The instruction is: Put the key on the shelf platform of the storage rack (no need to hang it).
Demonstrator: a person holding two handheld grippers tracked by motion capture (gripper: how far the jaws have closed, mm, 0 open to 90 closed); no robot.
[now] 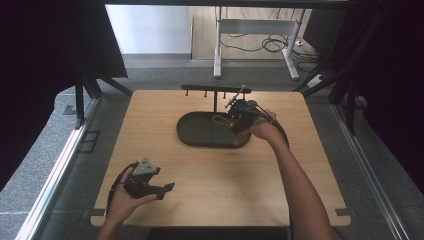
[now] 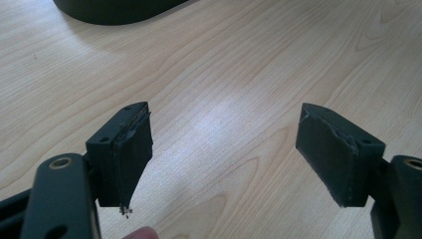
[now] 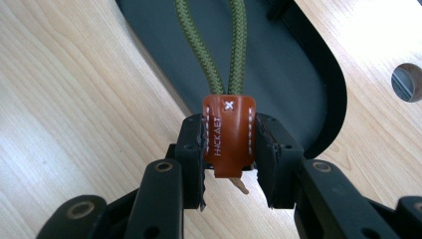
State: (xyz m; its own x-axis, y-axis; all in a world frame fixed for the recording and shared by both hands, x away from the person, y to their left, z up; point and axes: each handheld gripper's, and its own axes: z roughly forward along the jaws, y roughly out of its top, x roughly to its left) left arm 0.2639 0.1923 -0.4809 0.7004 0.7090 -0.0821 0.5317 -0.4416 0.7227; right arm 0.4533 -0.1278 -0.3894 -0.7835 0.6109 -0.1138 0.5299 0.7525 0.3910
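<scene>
A brown leather key tab (image 3: 229,134) with a green cord loop (image 3: 219,45) is pinched between the jaws of my right gripper (image 3: 230,144), which is shut on it. The cord (image 1: 220,119) trails over the dark oval tray (image 1: 200,132), and the gripper (image 1: 239,120) hovers at the tray's right end. A black hook rack (image 1: 215,90) stands behind the tray. My left gripper (image 1: 162,179) rests in the person's hand near the table's front left. It (image 2: 224,149) is open, jaws wide apart over bare wood, with the tray's edge (image 2: 114,7) far ahead.
The wooden table (image 1: 210,175) has a round hole (image 3: 408,82) beyond the tray's rim (image 3: 333,99). On the floor behind the table stand white desk legs (image 1: 217,50) and loose cables (image 1: 270,44). Dark curtains hang on both sides.
</scene>
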